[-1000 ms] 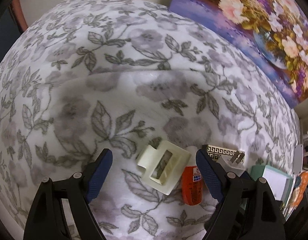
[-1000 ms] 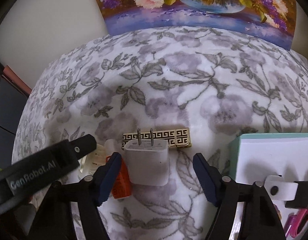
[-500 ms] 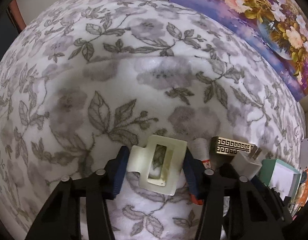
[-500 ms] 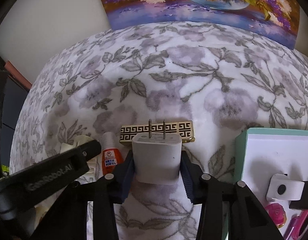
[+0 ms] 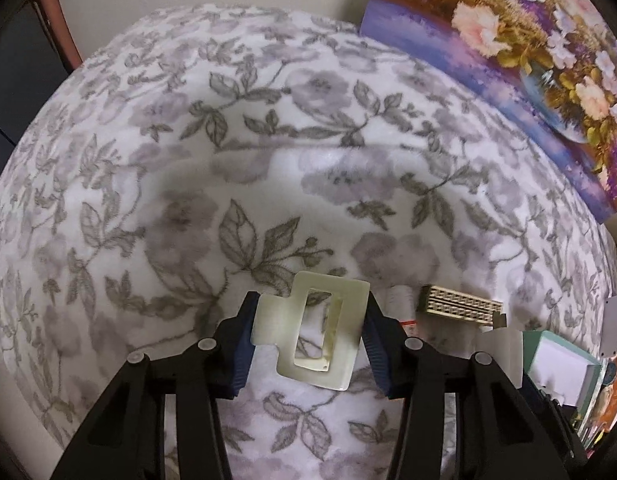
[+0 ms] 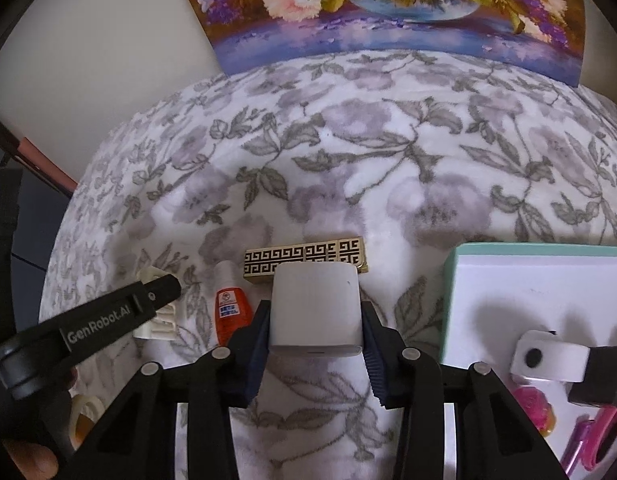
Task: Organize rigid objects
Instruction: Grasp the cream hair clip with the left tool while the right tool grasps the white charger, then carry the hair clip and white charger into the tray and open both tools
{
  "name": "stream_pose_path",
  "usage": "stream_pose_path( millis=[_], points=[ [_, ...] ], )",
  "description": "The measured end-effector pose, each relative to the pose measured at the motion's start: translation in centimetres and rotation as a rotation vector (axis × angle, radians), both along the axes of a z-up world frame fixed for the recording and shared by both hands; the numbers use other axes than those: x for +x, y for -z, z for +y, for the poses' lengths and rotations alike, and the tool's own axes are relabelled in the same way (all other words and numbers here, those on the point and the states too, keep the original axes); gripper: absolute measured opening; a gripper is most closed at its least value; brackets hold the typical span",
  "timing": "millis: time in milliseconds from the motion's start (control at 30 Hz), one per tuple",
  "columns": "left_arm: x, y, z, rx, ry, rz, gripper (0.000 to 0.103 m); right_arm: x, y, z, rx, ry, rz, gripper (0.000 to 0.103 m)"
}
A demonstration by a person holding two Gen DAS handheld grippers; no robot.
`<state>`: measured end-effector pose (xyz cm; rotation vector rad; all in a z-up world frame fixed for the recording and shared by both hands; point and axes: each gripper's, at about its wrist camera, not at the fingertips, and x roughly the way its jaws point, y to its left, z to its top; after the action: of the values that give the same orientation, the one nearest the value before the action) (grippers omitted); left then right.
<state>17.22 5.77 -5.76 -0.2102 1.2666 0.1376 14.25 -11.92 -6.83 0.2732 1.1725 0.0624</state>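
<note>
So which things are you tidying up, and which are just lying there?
Being tidied:
- cream hair clip, in the left tool
- white charger plug, in the right tool
- teal box

Lying about:
- orange bottle
- gold patterned bar
- flower painting

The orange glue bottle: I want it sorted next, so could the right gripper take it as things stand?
Probably not yet. The right gripper is already shut on the white charger. The orange glue bottle lies uncovered on the blanket just left of it, so once the charger is released the way looks free.

Left tool clamped on cream hair clip, above floral blanket
</note>
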Motion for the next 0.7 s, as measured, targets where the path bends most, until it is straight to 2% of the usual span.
stream_pose_path(
  millis=[233,433,700],
  points=[
    [-1.2,-3.9,-2.5,0.0,0.015,-0.088,0.05,-1.2,-3.2,-2.0,0.029,0.027,-0.052,0.045],
    [-3.0,-7.1,-6.0,0.003,0.087,-0.169,0.051,-3.5,-7.0,-4.6,-0.006,0.084,-0.114,0.045],
    [-6.2,-7.8,-10.4,0.012,0.207,-0.175,0.051,-7.5,-8.6,-10.1,-0.035,0.215,-0.096,0.045]
  ],
)
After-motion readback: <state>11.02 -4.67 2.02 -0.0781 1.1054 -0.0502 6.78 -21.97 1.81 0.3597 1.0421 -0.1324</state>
